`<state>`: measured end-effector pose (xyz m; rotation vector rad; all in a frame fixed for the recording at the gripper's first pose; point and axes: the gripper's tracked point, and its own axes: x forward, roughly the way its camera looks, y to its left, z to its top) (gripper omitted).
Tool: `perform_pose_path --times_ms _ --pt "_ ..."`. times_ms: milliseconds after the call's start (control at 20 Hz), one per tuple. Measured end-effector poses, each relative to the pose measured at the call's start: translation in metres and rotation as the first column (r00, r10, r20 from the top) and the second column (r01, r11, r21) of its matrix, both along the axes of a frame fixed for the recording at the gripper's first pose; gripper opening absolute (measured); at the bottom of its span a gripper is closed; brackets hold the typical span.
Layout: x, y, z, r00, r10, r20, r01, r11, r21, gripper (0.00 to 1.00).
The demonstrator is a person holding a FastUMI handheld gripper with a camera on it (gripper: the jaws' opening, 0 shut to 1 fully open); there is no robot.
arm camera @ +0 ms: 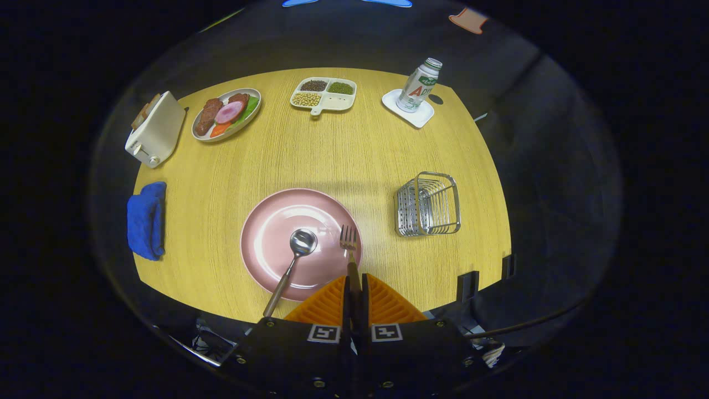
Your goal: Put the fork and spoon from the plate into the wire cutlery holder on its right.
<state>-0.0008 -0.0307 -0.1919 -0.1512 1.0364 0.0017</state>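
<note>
Yellow wood-grain table (332, 155) under booth light, dark surround. Pink plate (271, 244) near centre-front, wire cutlery holder (427, 205) to its right, apart from plate, upright, nothing seen inside. Far side: white toaster (156, 129) far left, plate of meat and veg (226, 113), divided tray of beans (324, 93), bottle (419, 85) on white coaster (410, 111) far right. Blue cloth (147, 219) at left edge.

Spoon (293, 260) lying on plate, bowl up near plate centre, handle running over near rim toward the left finger. Fork (350, 249) on right part of plate, tines pointing far, handle running back into the gripper (354, 288).

Jaws drawn together, fork handle sitting in the narrow slot between them; looks clamped on the handle, both fingers pressing as far as can be judged. Tines look to rest on the plate; hard to tell any lift.

Handling: fork thin, stiff metal, light, polished so likely slippery; narrow handle may pivot in a pinch grip, tines swinging down. Hold mid-to-rear handle, as now, fine for lifting; needs tilting upright to drop handle- or tines-first into holder. Holder light wire, may skid or tip if bumped. Spoon same material; best taken at handle where it overhangs the rim, clear of the plate. Plate ceramic-looking, glossy, could slide or chip if scraped.
</note>
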Motion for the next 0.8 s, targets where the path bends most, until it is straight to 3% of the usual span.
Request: perform_pose_path --times_ms 350,800 --pt "0.000 0.005 0.004 1.000 0.007 0.029 -0.007 1.000 0.007 0.06" --pt "-0.002 -0.006 0.051 0.994 0.000 0.114 0.008 0.997 -0.071 0.06"
